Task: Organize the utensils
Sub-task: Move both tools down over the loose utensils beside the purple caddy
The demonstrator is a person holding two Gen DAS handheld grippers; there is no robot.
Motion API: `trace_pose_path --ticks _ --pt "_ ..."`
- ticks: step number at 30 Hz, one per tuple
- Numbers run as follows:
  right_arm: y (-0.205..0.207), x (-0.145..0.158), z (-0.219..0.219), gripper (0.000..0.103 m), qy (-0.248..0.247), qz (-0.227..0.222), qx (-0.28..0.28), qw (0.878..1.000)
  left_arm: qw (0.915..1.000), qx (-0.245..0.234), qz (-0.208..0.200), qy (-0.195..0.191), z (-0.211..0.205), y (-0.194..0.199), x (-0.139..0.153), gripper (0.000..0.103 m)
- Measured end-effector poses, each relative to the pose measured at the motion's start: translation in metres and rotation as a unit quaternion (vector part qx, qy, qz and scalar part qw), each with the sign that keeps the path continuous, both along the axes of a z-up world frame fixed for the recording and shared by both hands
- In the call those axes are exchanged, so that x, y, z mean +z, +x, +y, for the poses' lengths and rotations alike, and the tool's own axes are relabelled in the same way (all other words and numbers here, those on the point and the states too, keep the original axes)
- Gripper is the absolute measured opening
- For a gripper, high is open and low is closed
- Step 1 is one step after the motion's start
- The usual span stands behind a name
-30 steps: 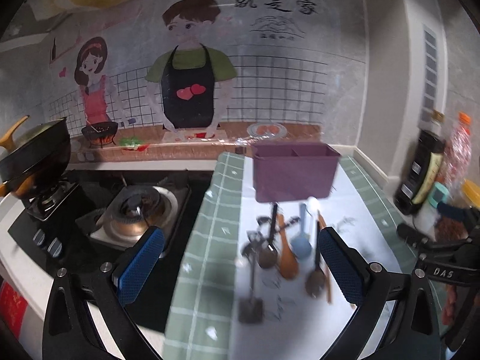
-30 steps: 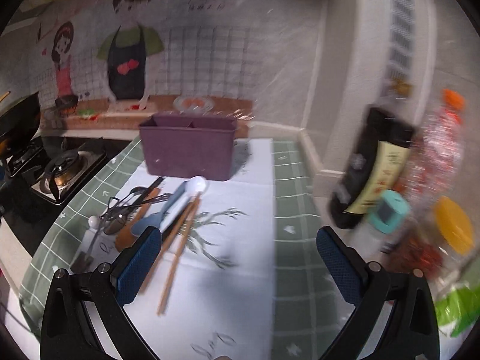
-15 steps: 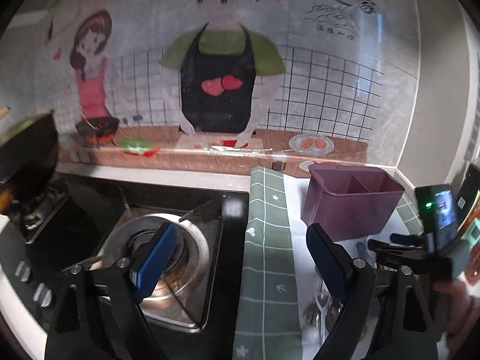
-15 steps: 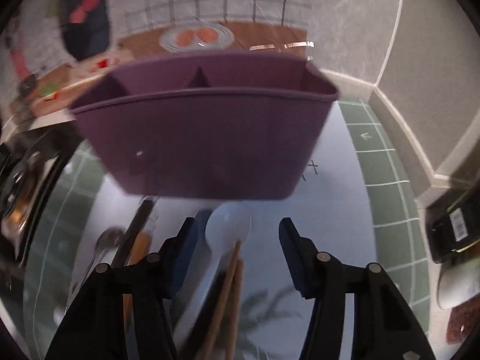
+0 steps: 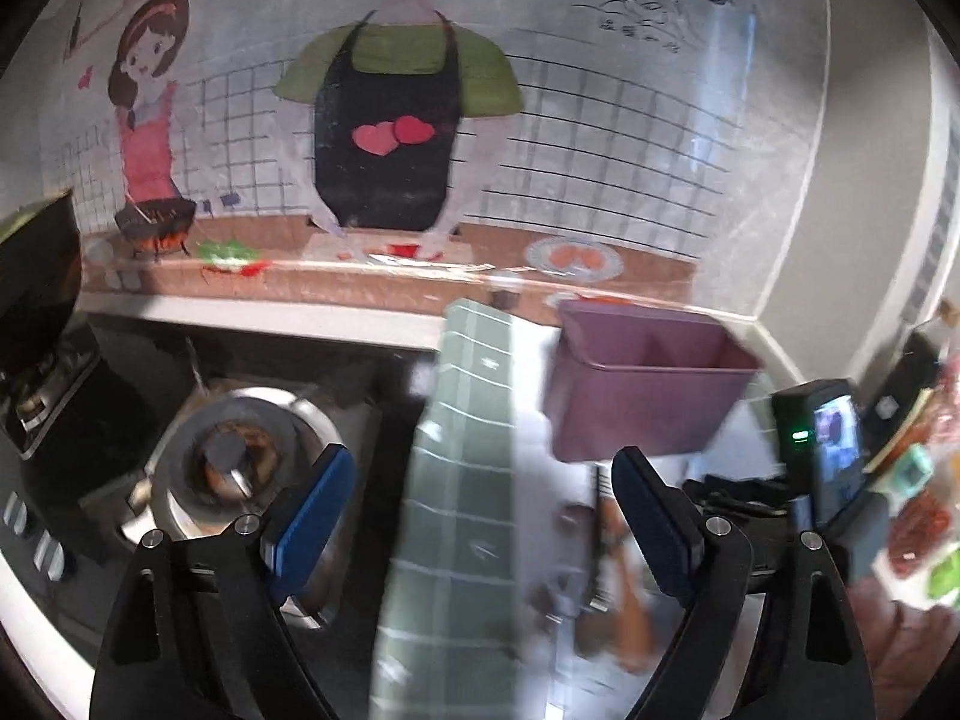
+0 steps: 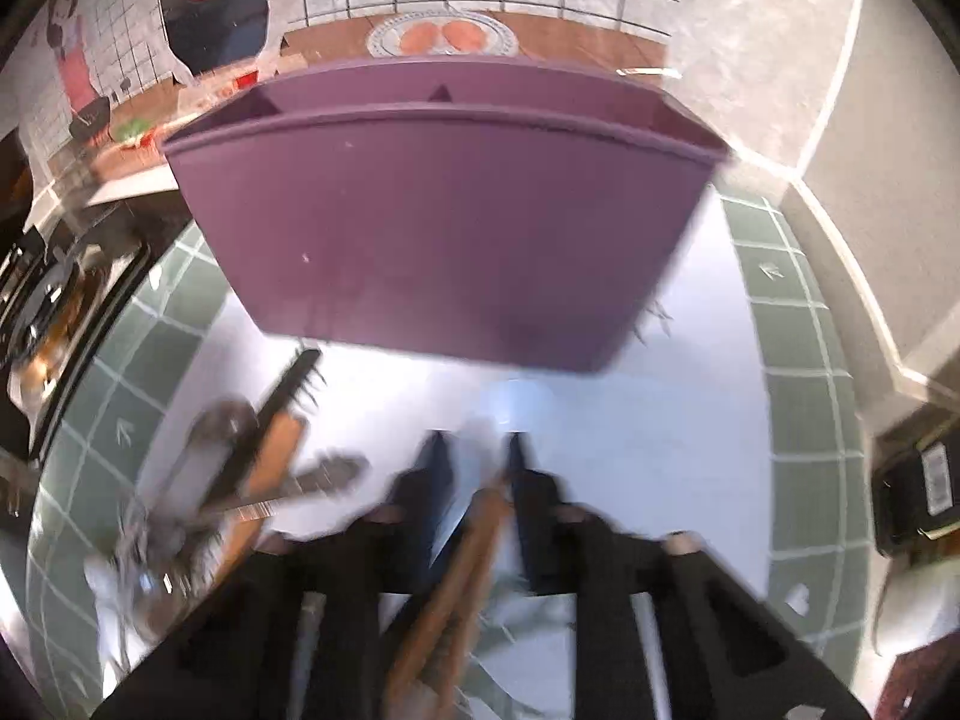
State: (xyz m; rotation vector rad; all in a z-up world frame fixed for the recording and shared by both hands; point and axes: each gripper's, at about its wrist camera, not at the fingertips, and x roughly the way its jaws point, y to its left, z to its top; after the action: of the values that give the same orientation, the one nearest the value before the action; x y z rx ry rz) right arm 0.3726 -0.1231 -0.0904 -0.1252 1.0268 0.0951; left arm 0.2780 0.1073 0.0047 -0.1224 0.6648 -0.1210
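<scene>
A kitchen counter runs under a wall mural (image 5: 384, 120) of two cartoon cooks. The gas stove (image 5: 234, 462) fills the counter's left part, with a dark pan (image 5: 36, 276) at its far left edge. To the right lies a green checked mat (image 5: 462, 480) with a white centre panel (image 6: 600, 420) spreading toward the right corner wall.

On that white panel, toward the back edge of the counter, stands the purple utensil holder (image 6: 456, 240), upright, with a divider splitting it into compartments; nothing shows above its rim. In front of it, toward the near edge, the loose utensils lie on the mat: a blurred heap of metal spoons (image 6: 210, 438), a wooden spoon (image 6: 270, 456) and a dark-handled piece, well left of the right gripper.

At the right edge of the counter stand a dark sauce bottle (image 6: 924, 486) and some packets, too blurred to name.

The left gripper (image 5: 480, 516) hovers over the seam between stove and mat, its blue pads (image 5: 312, 510) spread wide with nothing between them. The right gripper (image 6: 477, 468) is low over the white panel just in front of the holder, its fingers drawn close together around the wooden chopsticks (image 6: 462, 564), with a pale blurred spoon bowl (image 6: 516, 402) just past the tips; blur hides whether the pads actually press on the sticks
</scene>
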Motion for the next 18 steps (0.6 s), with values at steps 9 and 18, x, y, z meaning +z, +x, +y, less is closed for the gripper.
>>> trace_pose_path --ticks 9,18 --pt "-0.029 0.039 -0.041 0.007 0.008 -0.024 0.021 0.999 0.9969 -0.061 0.038 0.034 -0.053 -0.016 0.013 0.087" --pt "-0.053 0.041 -0.048 0.008 -0.002 -0.018 0.034 0.999 0.9801 -0.065 0.150 0.113 -0.073 0.005 -0.075 0.061"
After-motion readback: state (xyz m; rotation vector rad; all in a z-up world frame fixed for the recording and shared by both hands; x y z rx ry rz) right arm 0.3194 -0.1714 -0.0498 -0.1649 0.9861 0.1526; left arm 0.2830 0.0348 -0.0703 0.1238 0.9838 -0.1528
